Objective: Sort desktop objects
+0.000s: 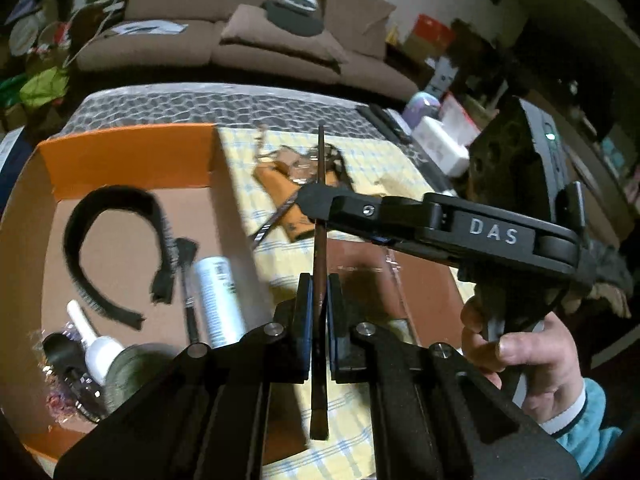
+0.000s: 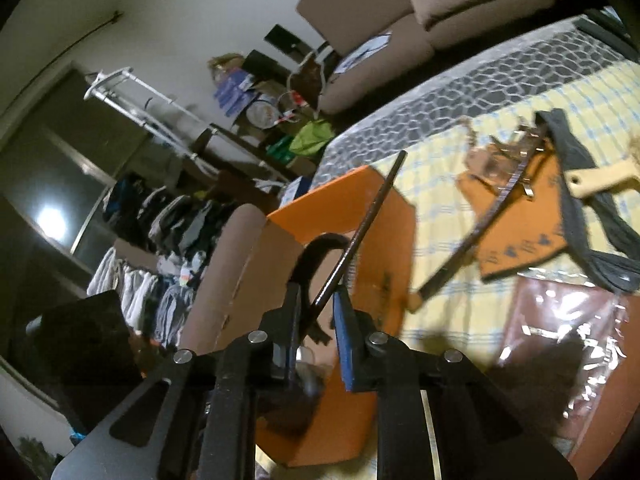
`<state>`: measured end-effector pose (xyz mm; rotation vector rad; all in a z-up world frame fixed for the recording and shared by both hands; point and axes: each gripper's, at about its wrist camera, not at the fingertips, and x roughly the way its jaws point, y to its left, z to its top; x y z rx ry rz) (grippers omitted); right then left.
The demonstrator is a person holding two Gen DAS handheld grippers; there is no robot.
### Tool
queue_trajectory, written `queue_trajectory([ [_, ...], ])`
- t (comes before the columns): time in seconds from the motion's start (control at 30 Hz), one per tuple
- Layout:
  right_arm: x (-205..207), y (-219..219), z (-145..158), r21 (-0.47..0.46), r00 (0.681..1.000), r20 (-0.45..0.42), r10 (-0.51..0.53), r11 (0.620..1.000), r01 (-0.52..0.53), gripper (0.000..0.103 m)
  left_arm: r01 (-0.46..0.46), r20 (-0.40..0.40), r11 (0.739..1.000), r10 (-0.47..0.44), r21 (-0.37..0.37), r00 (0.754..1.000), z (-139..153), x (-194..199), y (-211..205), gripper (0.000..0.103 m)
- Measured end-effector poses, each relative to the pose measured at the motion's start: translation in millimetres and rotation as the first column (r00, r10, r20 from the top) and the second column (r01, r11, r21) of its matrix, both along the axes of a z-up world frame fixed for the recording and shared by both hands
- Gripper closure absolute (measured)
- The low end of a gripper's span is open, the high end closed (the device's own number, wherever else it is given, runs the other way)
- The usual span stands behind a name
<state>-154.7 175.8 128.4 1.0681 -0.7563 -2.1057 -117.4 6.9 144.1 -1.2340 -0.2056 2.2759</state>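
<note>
A dark stick (image 1: 319, 248) is clamped in the closed left tongs (image 1: 319, 320) and also nipped by the nearly closed right tongs (image 1: 316, 204), just beside the orange box (image 1: 132, 160). A headband (image 1: 108, 248), a brush (image 1: 188, 280) and a white tube (image 1: 220, 300) already lie in the box; a strap (image 2: 576, 184), cards (image 2: 528, 220) and a wooden handle (image 2: 600, 178) are left beyond it on the bench (image 1: 360, 168).

Free room and obstacles. The orange box (image 1: 132, 152) stands open at the top; its floor is crowded by a black headband (image 1: 108, 248), a white tube (image 1: 222, 300) and a small brush (image 1: 188, 280), leaving bare cardboard mainly inside the headband's arc. Its upright wall borders the yellow checked cloth (image 1: 360, 168). On the cloth, an orange card (image 2: 528, 216) with clips, a dark strap (image 2: 580, 184) and a clear-wrapped brown packet (image 2: 560, 332) block the far side; open cloth remains beside the box wall.
</note>
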Motion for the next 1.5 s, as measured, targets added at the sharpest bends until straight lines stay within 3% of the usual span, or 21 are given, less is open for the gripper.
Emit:
queue_trajectory([
  [0.3,-10,-59,-15,0.085,0.997,0.005,0.072,0.994,-0.072,0.087,-0.060,0.090,0.998,0.058,0.013,0.994,-28,-13,-37,0.097],
  [0.57,-13,-76,-29,0.207,0.996,0.020,0.088,0.974,-0.090,0.087,-0.023,0.161,0.997,0.035,-0.077,0.986,-55,-11,-26,0.097],
  [0.6,-12,-79,-31,0.238,0.995,0.018,0.094,0.967,-0.095,0.087,-0.016,0.172,0.996,0.030,-0.087,0.985,-58,-10,-26,0.095],
  [0.73,-9,-91,-35,0.302,0.992,0.011,0.126,0.945,-0.123,0.087,0.001,0.174,0.995,0.016,-0.097,0.985,-55,-4,-23,0.060],
  [0.8,-7,-95,-34,0.330,0.991,-0.001,0.133,0.936,-0.125,0.087,-0.011,0.141,0.992,0.029,-0.127,0.990,-47,-1,-24,0.053],
  [0.9,-7,-94,-34,0.346,0.991,-0.001,0.133,0.930,-0.125,0.087,-0.037,0.118,0.990,0.054,-0.135,0.992,-40,-1,-31,0.051],
  [1.1,-7,-81,-30,0.327,0.994,0.000,0.109,0.940,-0.103,0.089,-0.115,0.111,0.990,0.124,-0.082,0.986,-34,-11,-56,0.049],
  [1.23,-6,-63,-19,0.309,0.998,-0.025,0.063,0.950,-0.052,0.084,-0.147,0.099,0.988,0.151,-0.043,0.984,-29,-13,-64,0.042],
  [1.33,-6,-50,-13,0.302,0.999,-0.036,0.027,0.953,-0.015,0.076,-0.146,0.087,0.989,0.148,-0.035,0.985,-27,-14,-62,0.029],
  [1.5,-8,-30,-11,0.319,0.999,-0.038,-0.027,0.947,0.038,0.057,-0.147,0.069,0.988,0.150,-0.051,0.986,-25,-15,-52,0.016],
])
